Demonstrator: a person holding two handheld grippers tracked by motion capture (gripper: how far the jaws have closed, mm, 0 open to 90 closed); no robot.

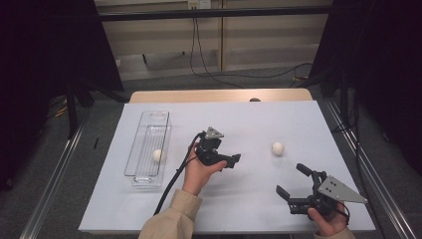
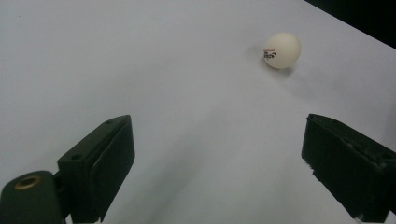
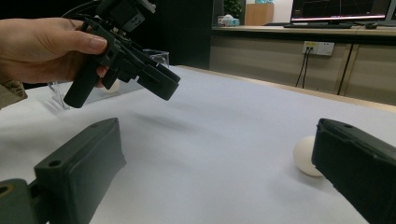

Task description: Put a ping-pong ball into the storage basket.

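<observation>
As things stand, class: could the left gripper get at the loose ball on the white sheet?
Probably yes. The left gripper is open and points toward the loose ball, with bare white sheet between them. The right gripper sits nearer the person, off that path.

In the right gripper view, the white ball point(image 3: 306, 155) on the table is partly hidden behind that gripper's own right-hand jaw, and the person's left hand point(image 3: 44, 49) is cut off by the left picture edge. The second ball point(image 3: 113, 87), inside the clear plastic bin point(image 3: 154, 56), is mostly hidden behind the left gripper point(image 3: 122, 88). In the left gripper view, the small print on the ball point(image 2: 281, 50) is too blurred to read. In the high view, the right hand point(image 1: 329, 224) is cut off by the bottom edge.
</observation>
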